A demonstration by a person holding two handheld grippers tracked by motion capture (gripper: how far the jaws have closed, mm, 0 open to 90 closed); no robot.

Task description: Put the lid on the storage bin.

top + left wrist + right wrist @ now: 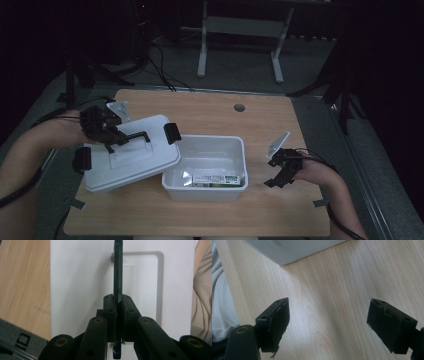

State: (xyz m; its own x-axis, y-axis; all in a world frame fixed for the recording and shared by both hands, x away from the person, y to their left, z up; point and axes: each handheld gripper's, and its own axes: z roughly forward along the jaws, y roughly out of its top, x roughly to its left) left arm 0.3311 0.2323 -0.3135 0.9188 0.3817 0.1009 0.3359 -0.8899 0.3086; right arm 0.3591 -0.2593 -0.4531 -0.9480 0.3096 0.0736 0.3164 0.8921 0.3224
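Note:
A white lid [131, 159] with black side clips hangs tilted over the table's left, its right edge resting near the open white bin [206, 190]. My left gripper [111, 145] is shut on the lid's black handle [118, 270]; the lid [82, 285] spreads white behind the handle in the left gripper view. Inside the bin lies a green and white box [218, 179]. My right gripper [276, 176] stands open just right of the bin, low over the wood, with nothing between its fingers [275, 322]. A corner of the bin [292, 250] shows at the top of the right gripper view.
The wooden table [210, 112] has a small round grommet [239, 107] near its far edge. Bare wood lies behind the bin and along the front edge. Stand legs and cables sit on the dark floor beyond the table.

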